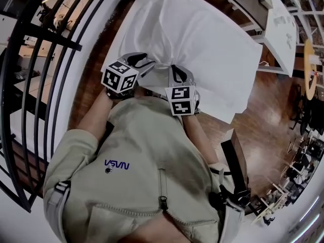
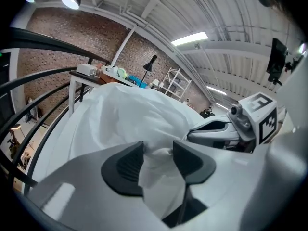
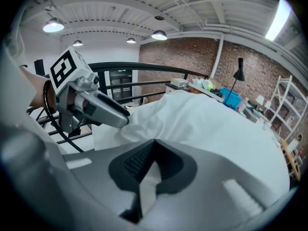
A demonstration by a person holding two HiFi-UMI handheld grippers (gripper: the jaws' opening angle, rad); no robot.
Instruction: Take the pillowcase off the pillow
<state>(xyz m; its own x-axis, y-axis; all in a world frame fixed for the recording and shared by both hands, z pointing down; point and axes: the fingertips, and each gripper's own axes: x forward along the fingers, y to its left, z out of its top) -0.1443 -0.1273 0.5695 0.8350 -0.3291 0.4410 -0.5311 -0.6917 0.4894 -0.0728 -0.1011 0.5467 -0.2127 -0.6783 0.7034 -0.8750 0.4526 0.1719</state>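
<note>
The white pillow in its pillowcase [image 1: 202, 39] lies spread out ahead of me, its near end gathered into a bunch. My left gripper [image 1: 144, 62] is at that bunch. In the left gripper view its jaws [image 2: 158, 150] stand apart, open, with a loose fold of the white cloth [image 2: 159, 172] between the pads. My right gripper [image 1: 177, 72] is right beside it on the same bunch. In the right gripper view its jaws [image 3: 153, 146] are shut on a thin strip of the pillowcase [image 3: 147, 189]. Each gripper shows in the other's view: the right gripper [image 2: 216, 131], the left gripper [image 3: 96, 107].
A black railing [image 1: 45, 59] curves along my left. Wooden floor [image 1: 263, 115] lies to the right, with a white table [image 1: 281, 24] beyond it. A desk with a lamp and small items [image 2: 110, 73] stands behind the pillow. My beige jacket [image 1: 147, 176] fills the near view.
</note>
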